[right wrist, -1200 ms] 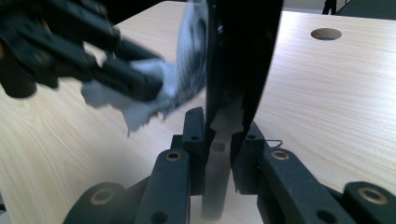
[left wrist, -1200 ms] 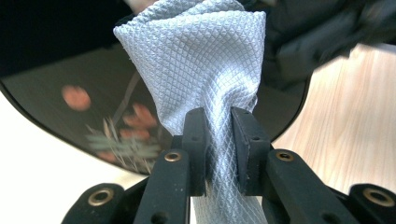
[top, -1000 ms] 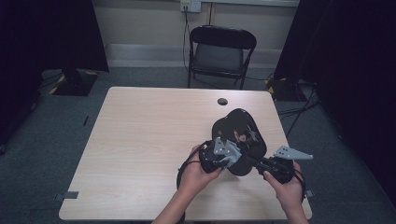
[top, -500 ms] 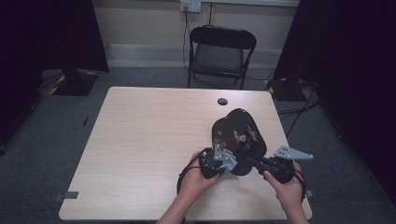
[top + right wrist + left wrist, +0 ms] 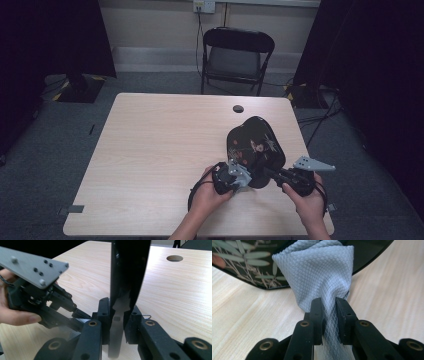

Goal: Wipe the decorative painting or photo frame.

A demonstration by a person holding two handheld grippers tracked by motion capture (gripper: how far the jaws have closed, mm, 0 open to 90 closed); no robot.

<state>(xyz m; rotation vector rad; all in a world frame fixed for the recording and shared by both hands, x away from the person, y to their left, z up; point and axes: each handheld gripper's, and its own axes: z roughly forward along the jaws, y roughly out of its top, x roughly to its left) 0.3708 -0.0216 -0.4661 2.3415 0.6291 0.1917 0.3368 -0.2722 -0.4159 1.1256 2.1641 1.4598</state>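
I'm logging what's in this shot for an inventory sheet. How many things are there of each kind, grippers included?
Grippers: 2, the left gripper and the right gripper
Black lacquered trays: 1, the tray
Grey cloths: 1, the cloth
Tables: 1, the table
Folding chairs: 1, the chair
Total: 6

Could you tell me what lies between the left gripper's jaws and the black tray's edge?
A bunch of grey cloth: in the left gripper view, the left gripper pinches it and it runs up to the black tray.
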